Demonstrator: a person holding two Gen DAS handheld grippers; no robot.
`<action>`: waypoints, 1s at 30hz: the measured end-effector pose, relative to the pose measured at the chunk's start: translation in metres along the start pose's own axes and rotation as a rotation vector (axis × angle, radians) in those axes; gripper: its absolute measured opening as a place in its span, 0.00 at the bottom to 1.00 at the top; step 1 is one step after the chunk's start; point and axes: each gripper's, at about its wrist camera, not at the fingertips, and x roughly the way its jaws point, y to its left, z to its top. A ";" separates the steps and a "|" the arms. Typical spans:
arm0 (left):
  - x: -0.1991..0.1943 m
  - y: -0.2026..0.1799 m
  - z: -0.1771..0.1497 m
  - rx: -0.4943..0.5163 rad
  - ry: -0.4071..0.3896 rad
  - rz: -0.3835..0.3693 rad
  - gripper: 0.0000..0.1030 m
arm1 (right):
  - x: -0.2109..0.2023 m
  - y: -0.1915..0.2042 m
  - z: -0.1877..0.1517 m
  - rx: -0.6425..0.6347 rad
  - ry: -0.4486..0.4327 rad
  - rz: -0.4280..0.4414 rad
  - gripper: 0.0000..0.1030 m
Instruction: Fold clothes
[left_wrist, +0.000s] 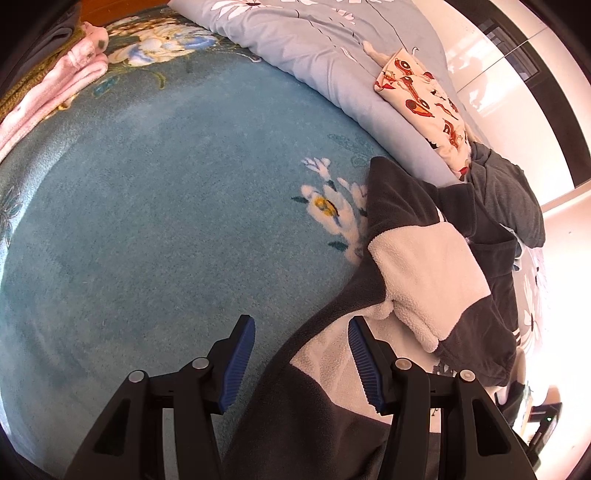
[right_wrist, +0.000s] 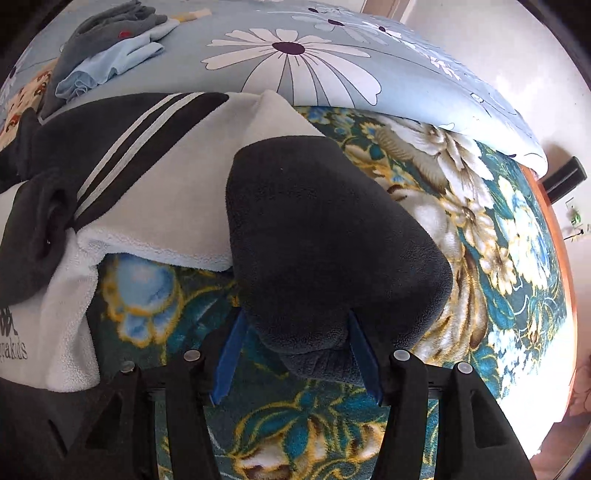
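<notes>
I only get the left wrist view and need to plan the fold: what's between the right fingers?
Observer: A dark sleeve, with its cuff lying between them.
Operator: Clamped?
Observer: It seems not. The right gripper stands open, with a gap beside one finger.
Operator: More laundry past it?
Observer: A pale blue garment on the quilt, partly under a grey one.

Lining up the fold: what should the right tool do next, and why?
Probably close the right tool on the dark sleeve: its cuff sits between the open pads, and the sleeve sprawls off the fleece top onto the floral blanket, unfolded.
</notes>
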 end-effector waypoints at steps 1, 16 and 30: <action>0.000 -0.001 0.000 0.005 0.001 -0.002 0.55 | -0.001 0.002 -0.001 -0.020 0.003 -0.001 0.56; -0.003 0.004 0.001 -0.039 0.001 -0.059 0.55 | 0.000 0.006 -0.003 -0.055 0.069 -0.022 0.53; -0.003 0.006 0.001 -0.078 0.018 -0.132 0.55 | -0.118 -0.042 0.043 0.266 0.013 0.556 0.11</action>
